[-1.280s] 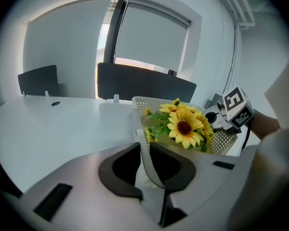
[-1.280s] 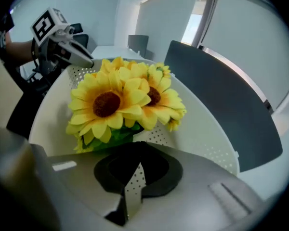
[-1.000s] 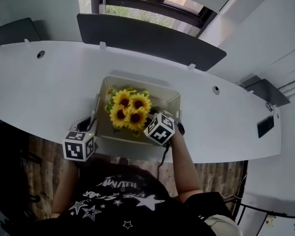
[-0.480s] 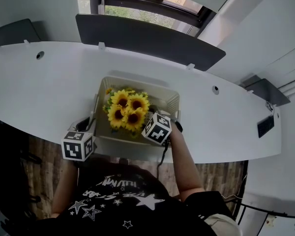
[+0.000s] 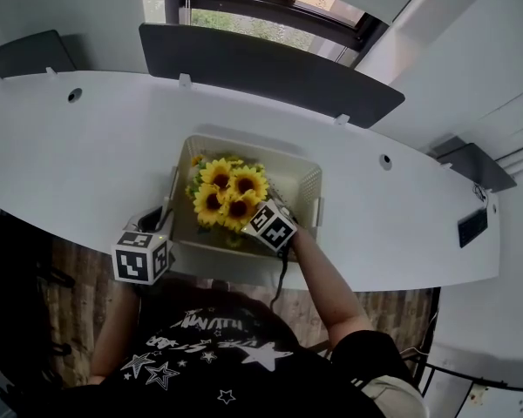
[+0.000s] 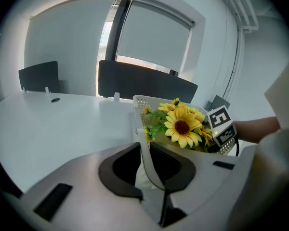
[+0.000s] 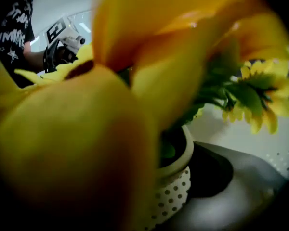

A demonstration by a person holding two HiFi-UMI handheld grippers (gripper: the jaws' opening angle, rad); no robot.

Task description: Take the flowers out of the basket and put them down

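Sunflowers (image 5: 227,195), yellow and dark-centred, fill a white dotted pot (image 7: 176,187) in the pale perforated basket (image 5: 302,178). Left claw (image 6: 145,154) clamps its wall; right claw (image 5: 268,223), jaws just opened wide, straddles the pot.

The left gripper (image 6: 146,163) pinches a thin wall of a white perforated basket (image 6: 140,106), its dark pads (image 6: 119,171) pressed against either side. Sunflowers (image 6: 183,126) with green leaves rise above the rim. The basket sits on a white table (image 6: 53,124). Dark panels (image 6: 144,83) stand along the table's far edge, before a shaded window (image 6: 154,37).
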